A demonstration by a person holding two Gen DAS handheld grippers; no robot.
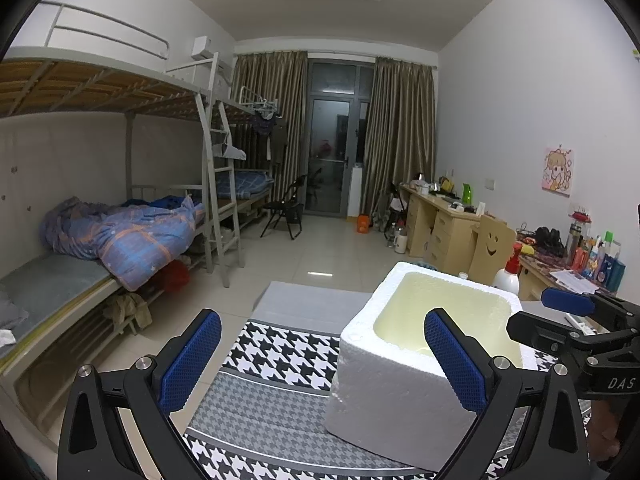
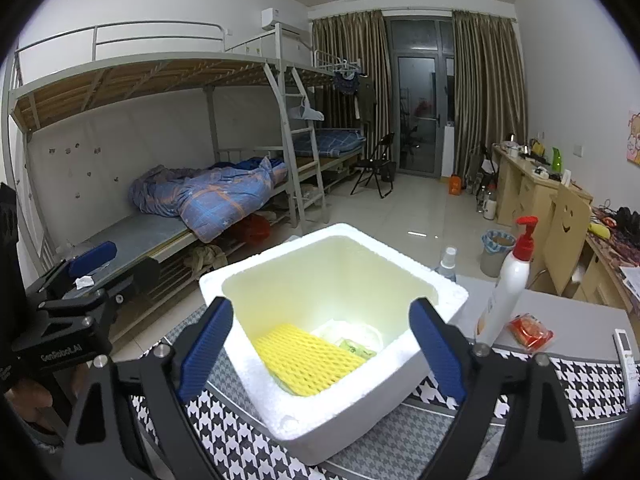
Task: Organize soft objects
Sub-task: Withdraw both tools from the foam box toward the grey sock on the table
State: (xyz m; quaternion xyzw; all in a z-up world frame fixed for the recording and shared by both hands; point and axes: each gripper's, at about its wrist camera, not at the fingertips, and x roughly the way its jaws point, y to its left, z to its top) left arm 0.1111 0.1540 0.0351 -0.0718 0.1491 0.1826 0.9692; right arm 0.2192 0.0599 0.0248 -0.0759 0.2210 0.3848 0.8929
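Note:
A white foam box (image 2: 360, 392) stands on the houndstooth cloth (image 2: 224, 440). Inside it lie a yellow foam net (image 2: 308, 360) and a pale plastic packet (image 2: 352, 336). My right gripper (image 2: 322, 356) is open and empty, its fingers either side of the box's near rim. My left gripper (image 1: 322, 364) is open and empty, left of the box (image 1: 400, 396) over the cloth (image 1: 280, 360). The right gripper (image 1: 568, 308) shows at the right edge of the left wrist view, and the left gripper (image 2: 92, 256) shows at the left edge of the right wrist view.
A white pump bottle with a red top (image 2: 508, 280), a red packet (image 2: 530, 330), a small spray bottle (image 2: 446, 264) and a remote (image 2: 626, 364) sit right of the box. Bunk beds (image 1: 120, 220) stand left, desks (image 1: 448, 220) right.

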